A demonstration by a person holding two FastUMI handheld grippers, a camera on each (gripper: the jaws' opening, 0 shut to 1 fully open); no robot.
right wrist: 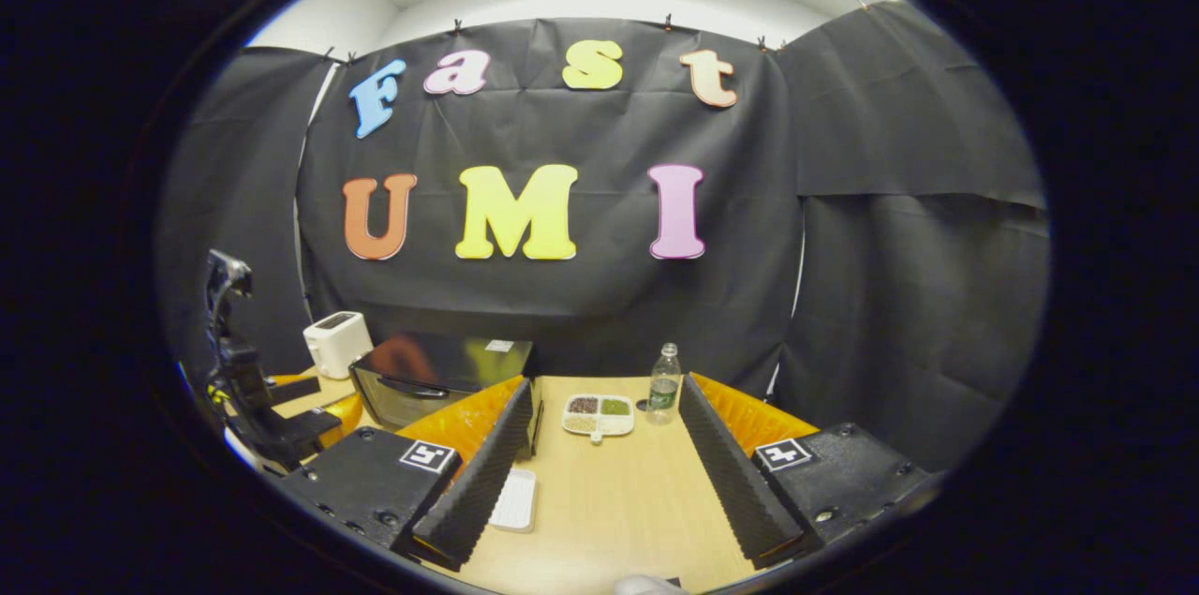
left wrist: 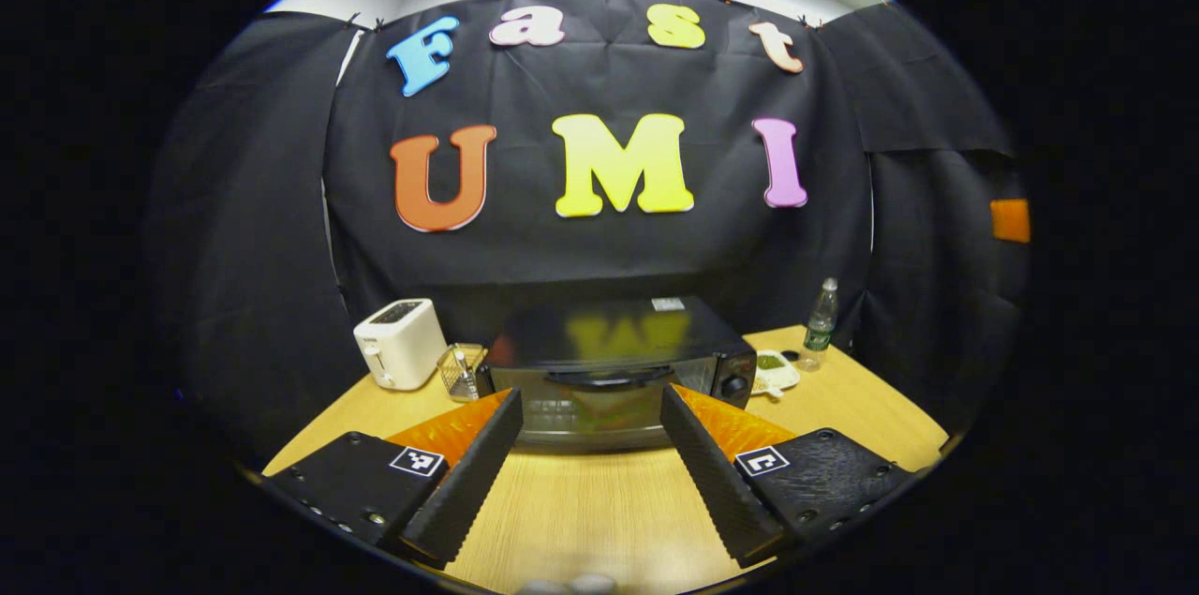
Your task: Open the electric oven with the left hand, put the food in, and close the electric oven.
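The black electric oven stands at the back middle of the wooden table, its glass door closed and its handle across the top of the door. My left gripper hovers open in front of that door, a short way off, holding nothing. A white divided dish of food lies right of the oven. My right gripper is open and empty above the table, facing the dish from a distance. The left gripper also shows at the far left of the right gripper view.
A white toaster and a small wire basket stand left of the oven. A plastic bottle stands just right of the food dish. A flat white ribbed item lies on the table by my right gripper's left finger.
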